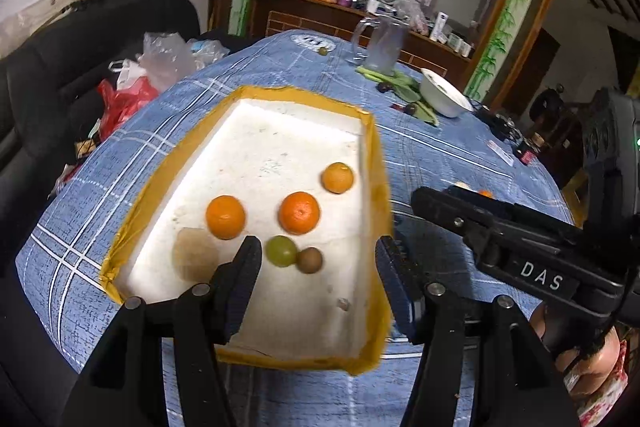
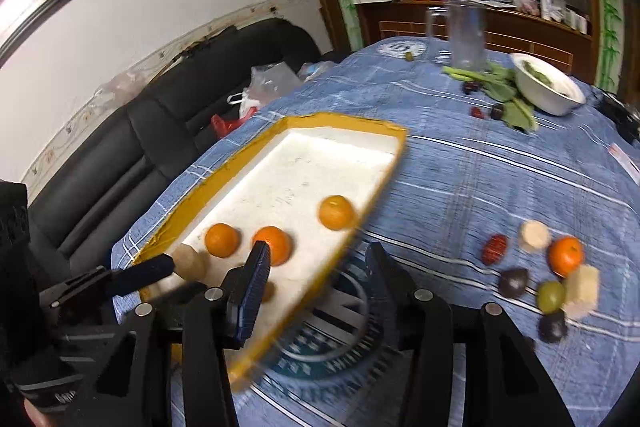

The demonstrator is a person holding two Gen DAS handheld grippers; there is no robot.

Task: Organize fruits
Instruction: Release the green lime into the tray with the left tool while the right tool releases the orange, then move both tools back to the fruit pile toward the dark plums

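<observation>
In the lower middle of each wrist view my jaws stand wide apart with nothing between them: the left gripper [image 1: 316,259] hangs over the near end of the tray [image 1: 376,163], the right gripper [image 2: 320,267] just past its right rim. Inside the tray, mid-frame, lie three oranges [image 1: 299,213], a green grape [image 1: 281,251] and a small brown fruit [image 1: 309,259]. Further right on the blue-clothed bench [image 2: 460,167], more fruit [image 2: 565,255] lies loose, with a white bowl [image 2: 548,87] at upper right.
</observation>
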